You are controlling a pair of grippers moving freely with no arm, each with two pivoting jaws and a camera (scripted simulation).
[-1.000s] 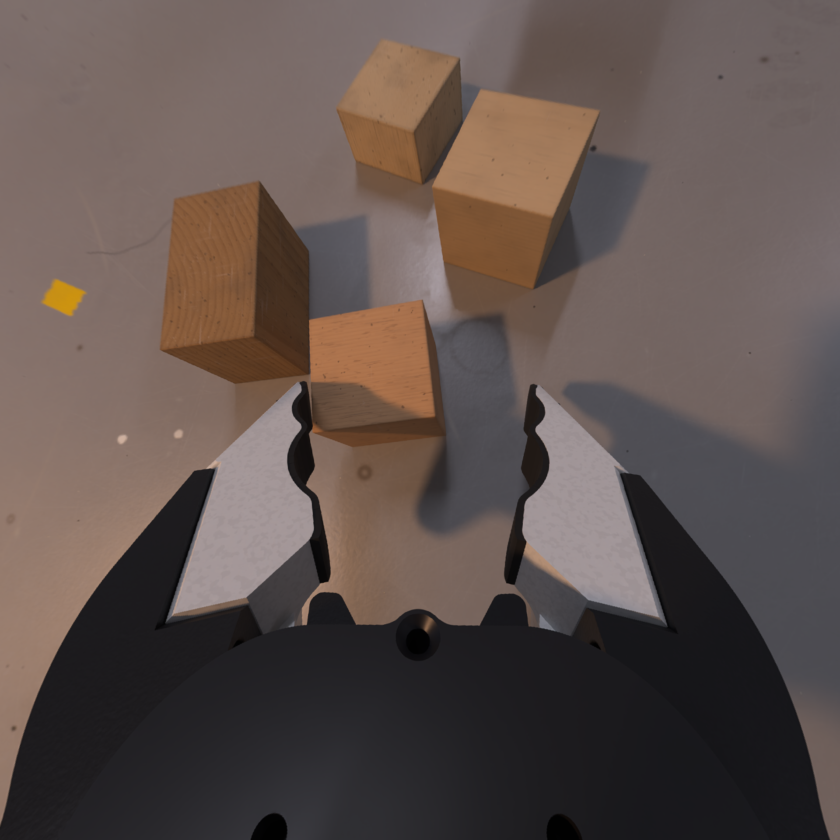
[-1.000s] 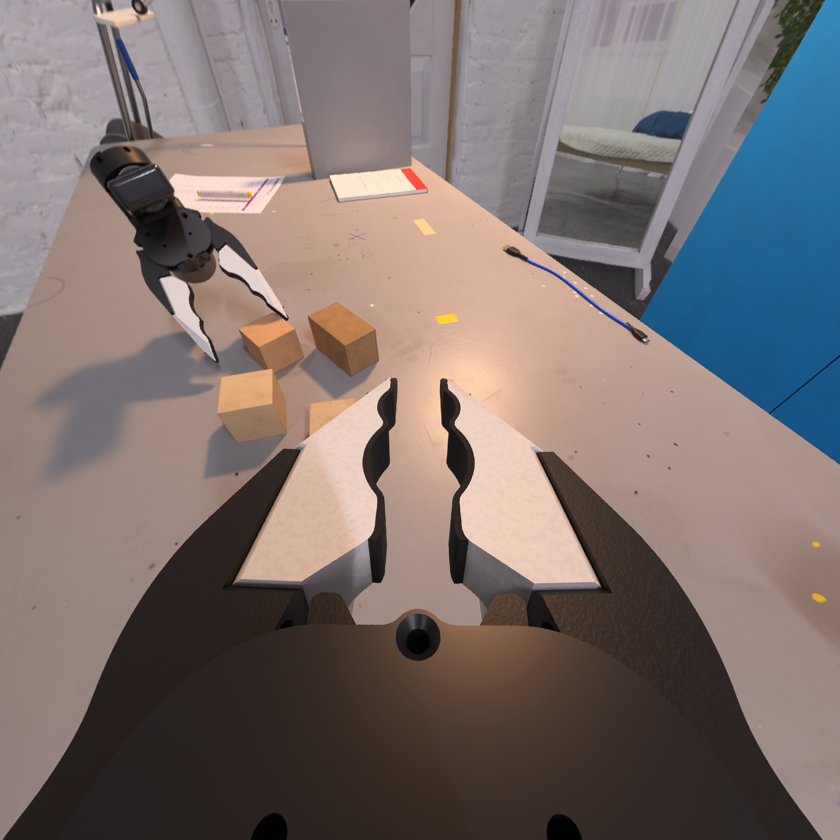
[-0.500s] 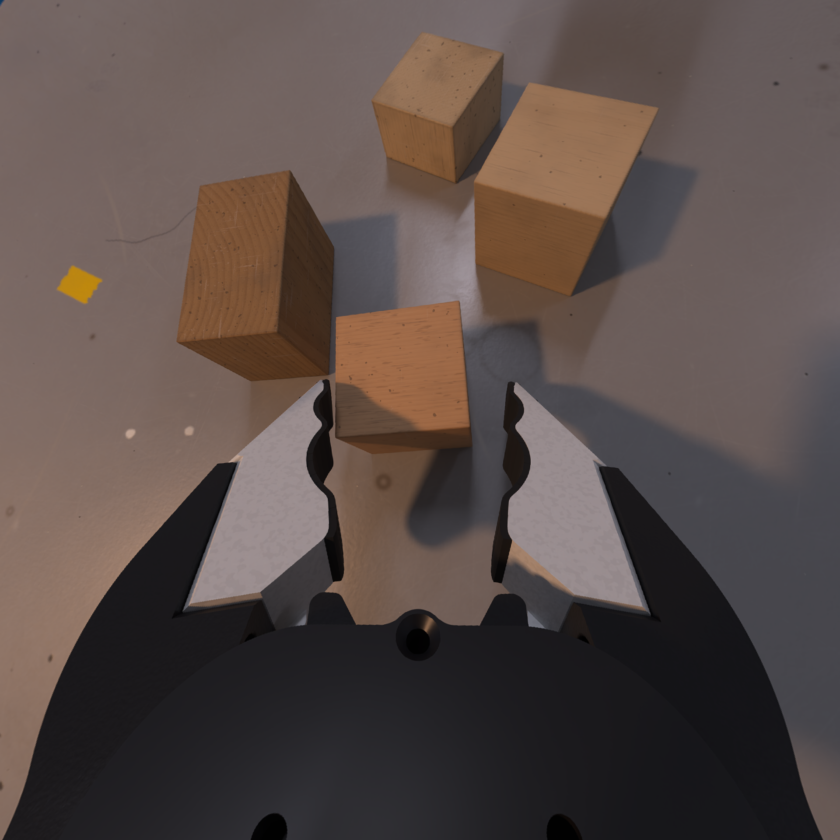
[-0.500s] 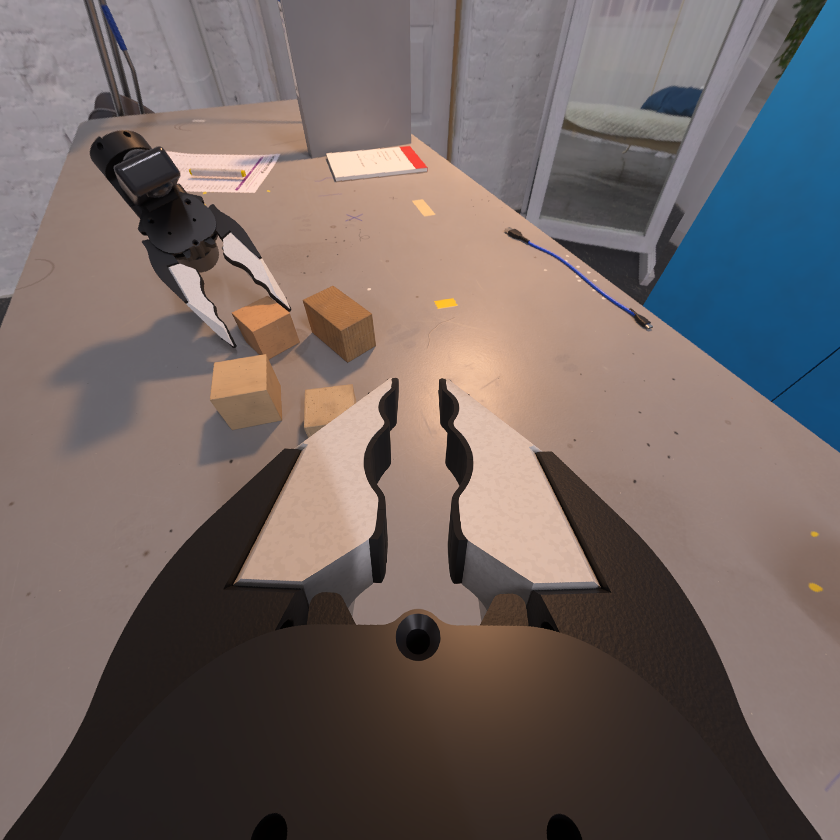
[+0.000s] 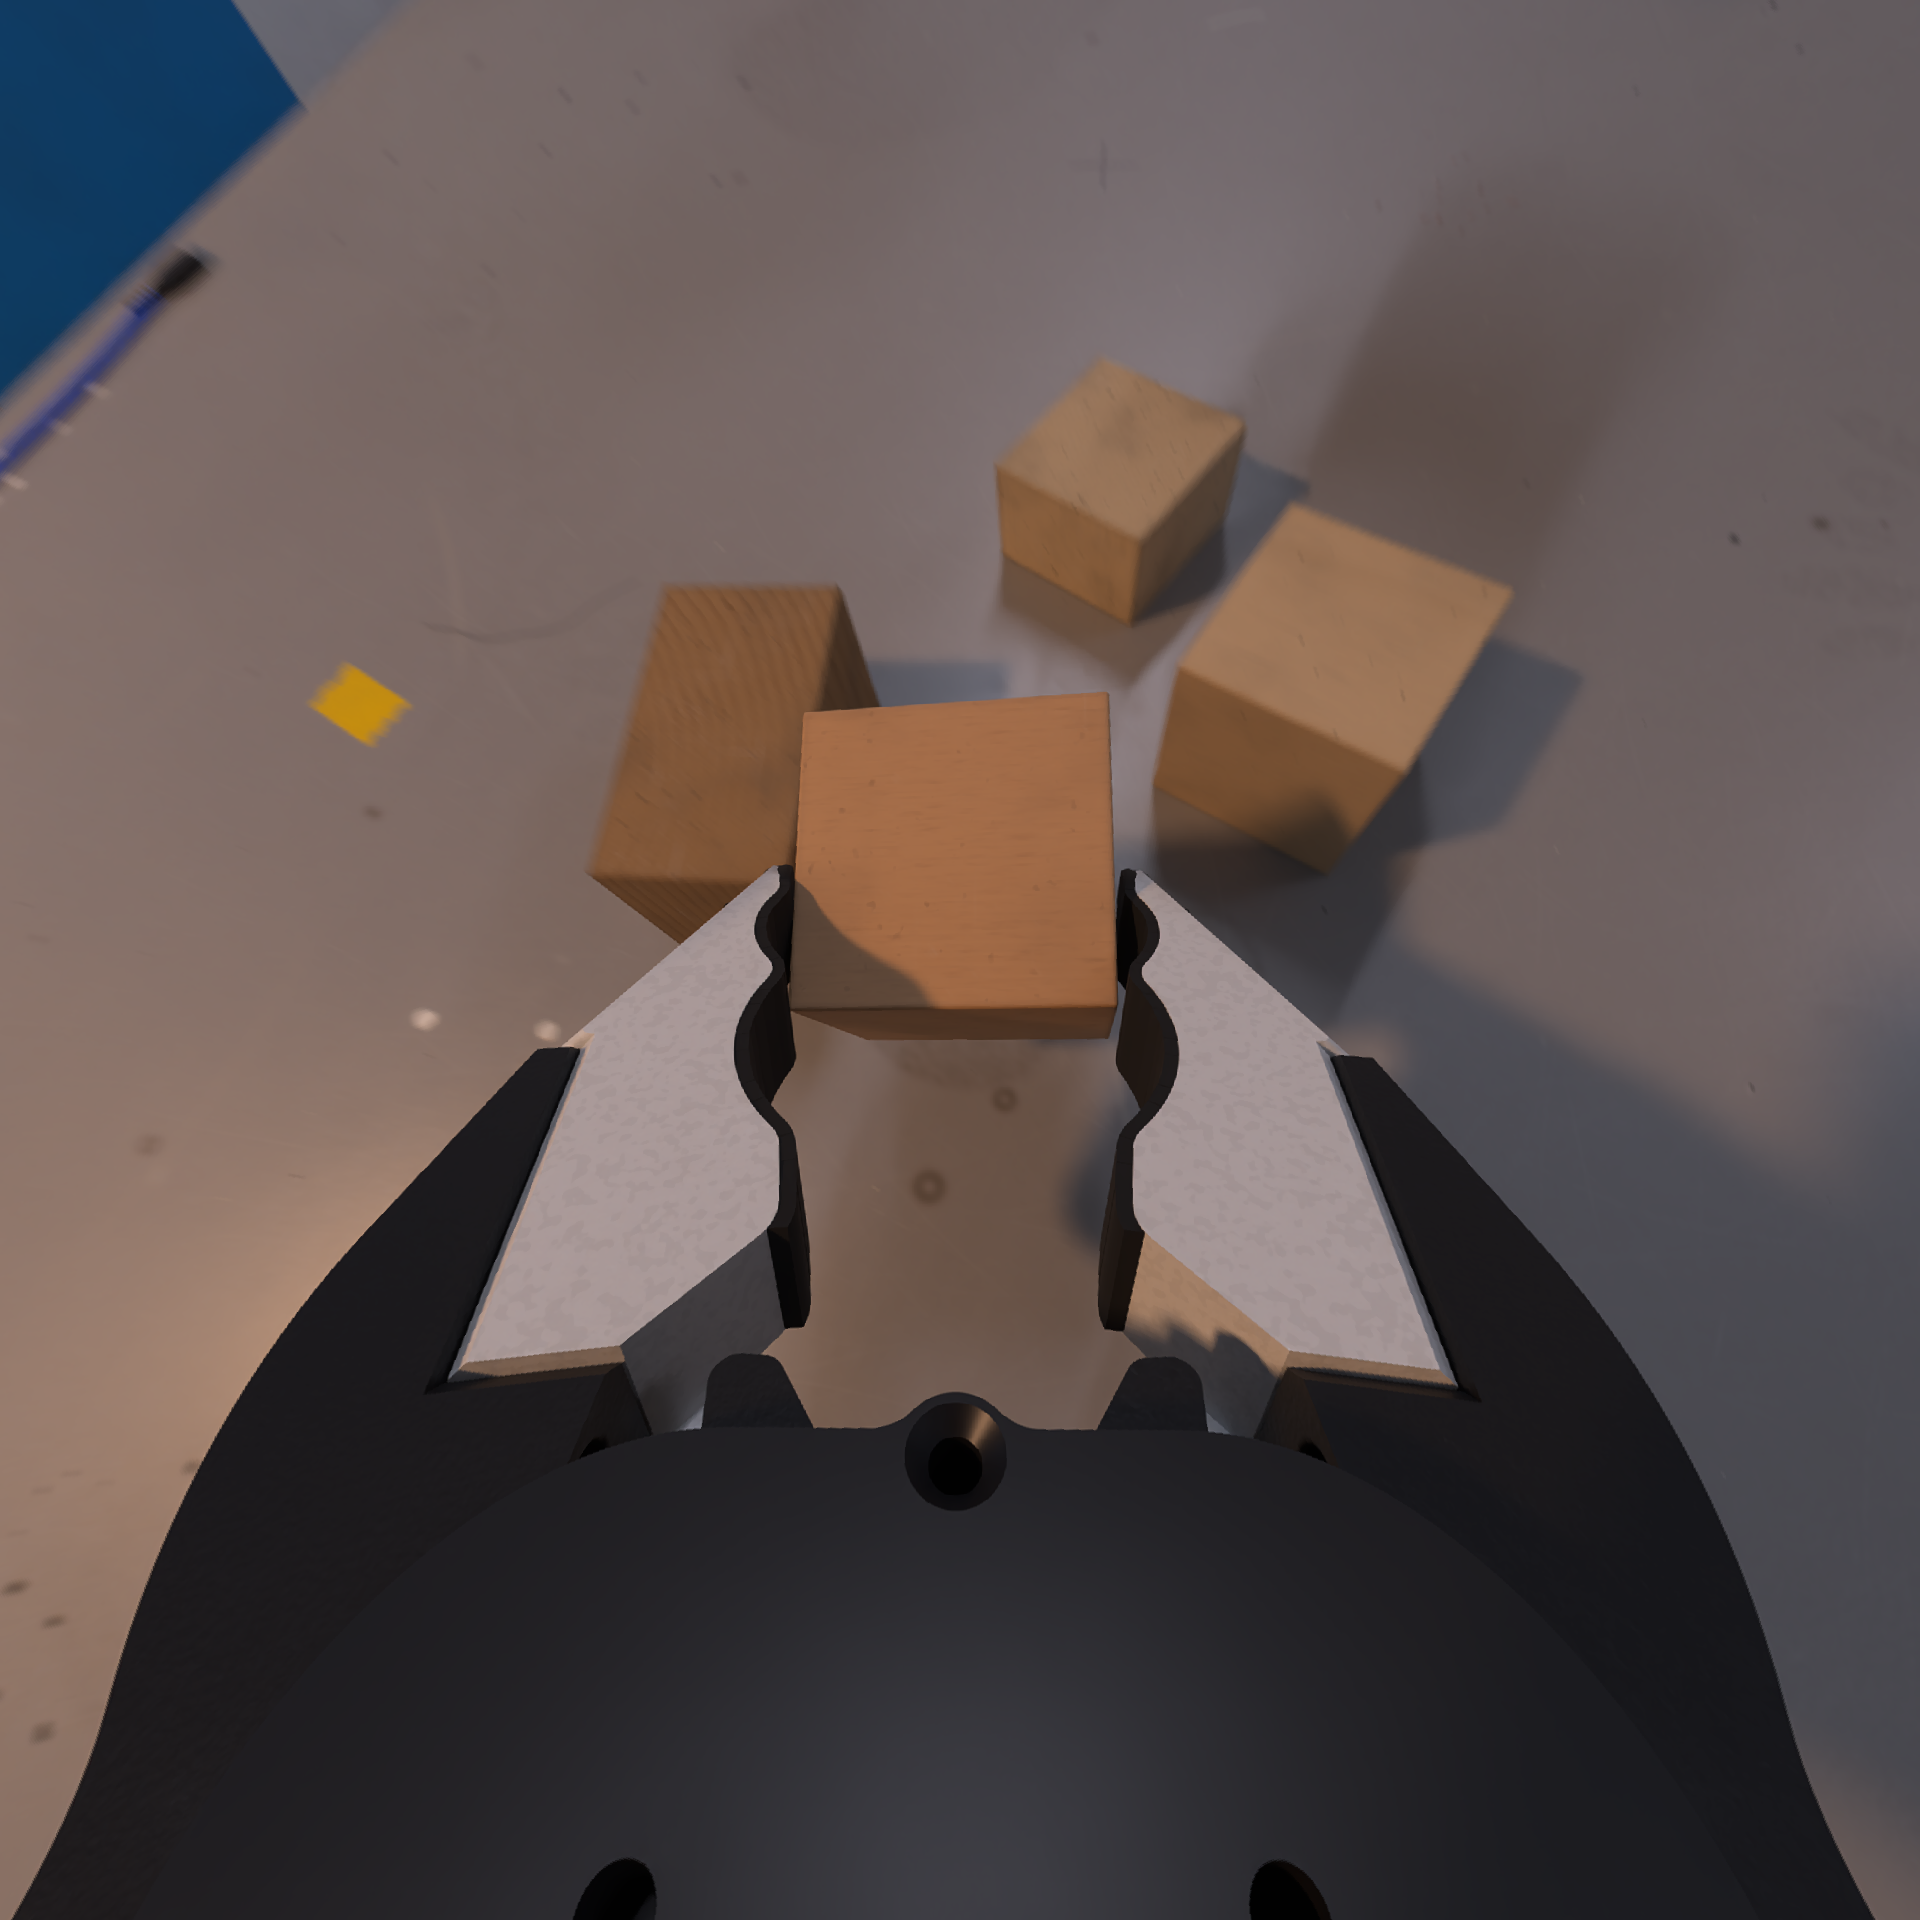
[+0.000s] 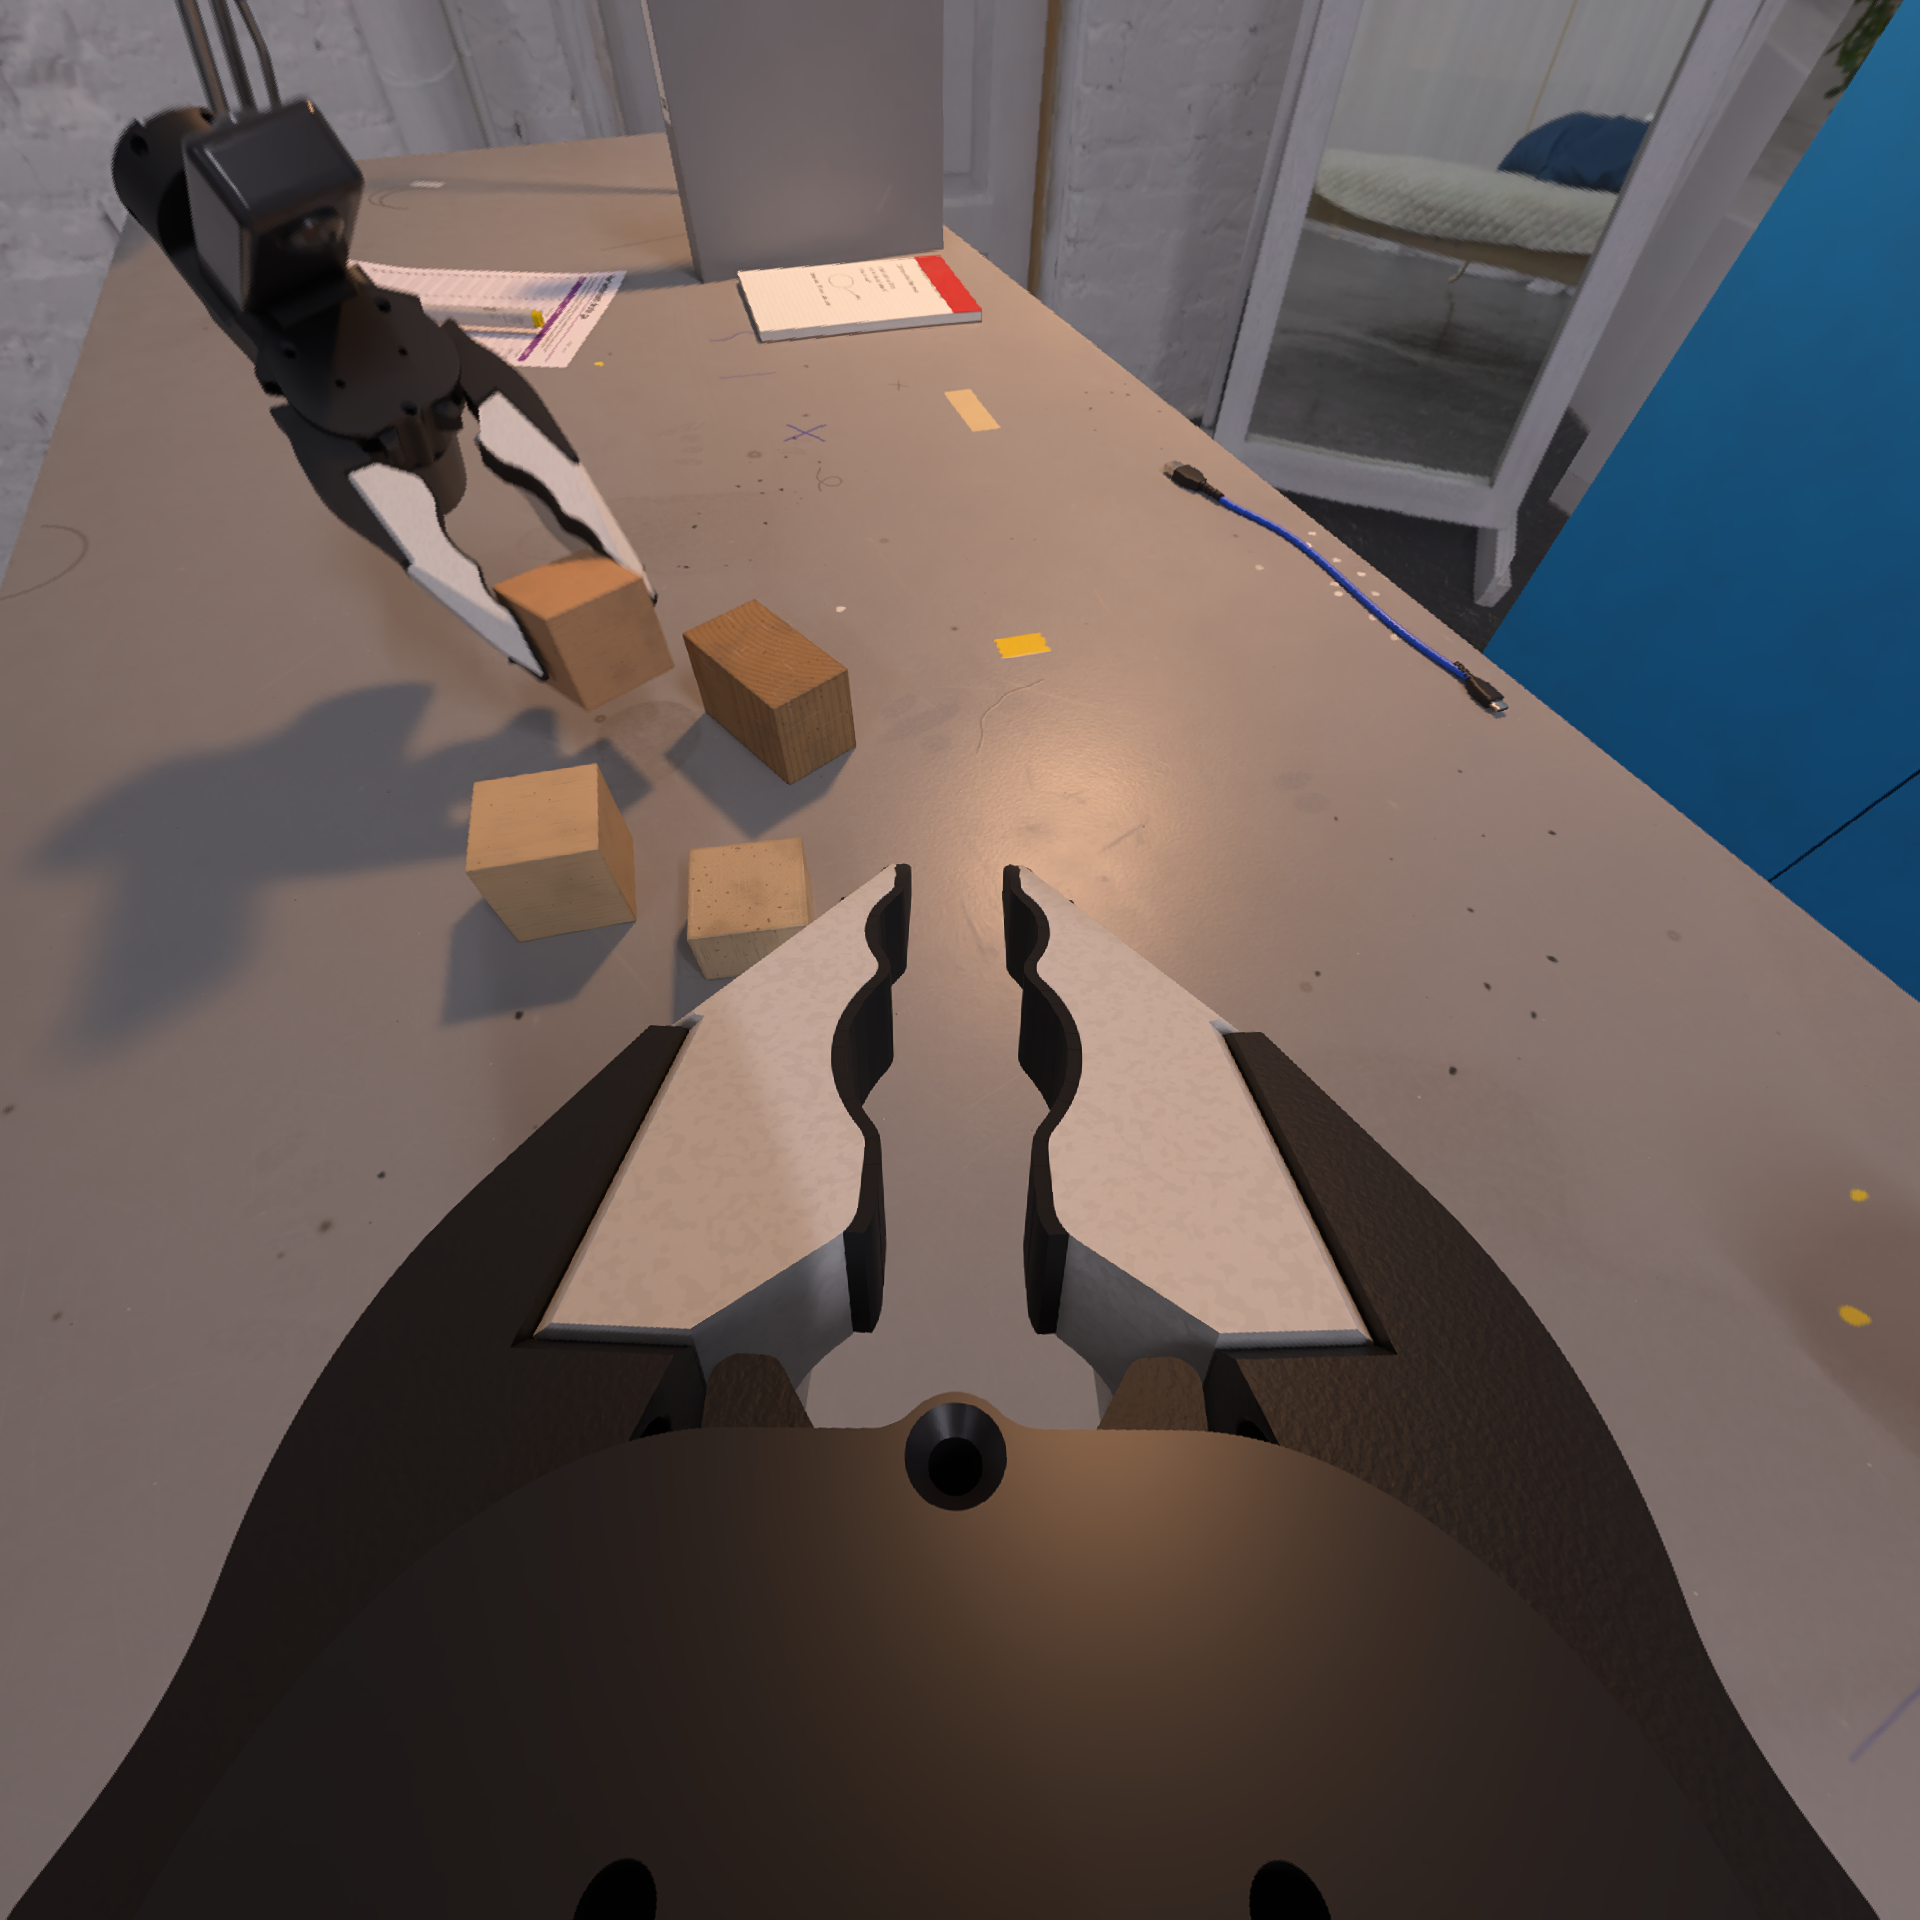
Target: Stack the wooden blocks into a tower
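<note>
My left gripper (image 5: 954, 878) is shut on an orange-brown wooden cube (image 5: 951, 862) and holds it just above the table; the right wrist view shows the cube (image 6: 587, 644) off the surface with its shadow below. A darker oblong block (image 5: 717, 727) stands behind it to the left. A large pale cube (image 5: 1330, 675) and a small pale cube (image 5: 1122, 488) sit to the right. My right gripper (image 6: 956, 873) is empty, its jaws a narrow gap apart, above the table beside the small pale cube (image 6: 746, 899).
A notebook (image 6: 857, 296), a printed sheet (image 6: 499, 301) and a grey upright panel (image 6: 805, 125) are at the table's far end. A blue cable (image 6: 1340, 582) lies near the right edge. A yellow tape mark (image 6: 1021, 645) is right of the blocks.
My left gripper closed on the orange-brown cube and lifted it slightly off the table. The right gripper moved forward a little, its jaws unchanged.
</note>
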